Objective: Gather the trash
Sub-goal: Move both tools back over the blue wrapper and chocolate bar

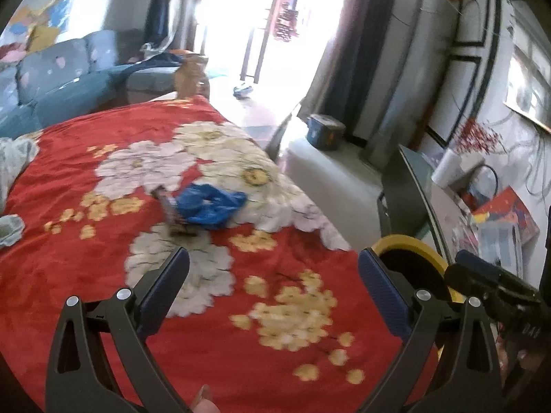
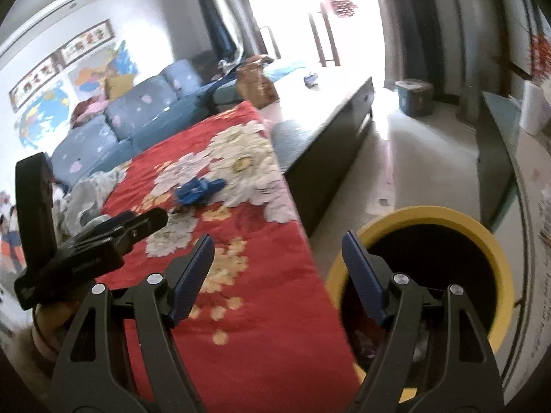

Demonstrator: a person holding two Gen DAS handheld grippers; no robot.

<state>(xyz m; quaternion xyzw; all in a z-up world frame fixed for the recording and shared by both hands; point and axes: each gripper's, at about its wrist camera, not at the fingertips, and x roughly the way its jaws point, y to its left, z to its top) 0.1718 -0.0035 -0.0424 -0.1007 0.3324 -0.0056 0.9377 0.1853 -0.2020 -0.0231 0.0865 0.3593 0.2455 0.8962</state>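
**A:** At nine o'clock in the left wrist view, crumpled pale material (image 1: 13, 158) is being left at the edge of the red floral blanket (image 1: 103, 275). Nearer the centre, at about twelve o'clock from the left gripper (image 1: 273, 275), a dark wrapper (image 1: 170, 208) and a crumpled blue plastic bag (image 1: 211, 208) are lying touching each other on the blanket, well apart from the fingers.

**B:** What is being risked?

**A:** Judged from here, the thin bag could be pinched together with the plush blanket and the cloth dragged along; the wrapper could be knocked aside, being so close to the bag. Motion blur is also being shown, so a hurried reach could be misjudged.

**B:** And the tools?

**A:** The left gripper's jaws are being held wide apart, with nothing between them. At three o'clock, the yellow-rimmed bin (image 1: 406, 244) is standing just beside the blanket's edge. In the right wrist view, the right gripper (image 2: 277, 273) is likewise being held spread and empty, its right finger (image 2: 361, 275) being seen against the bin's rim (image 2: 447, 216).
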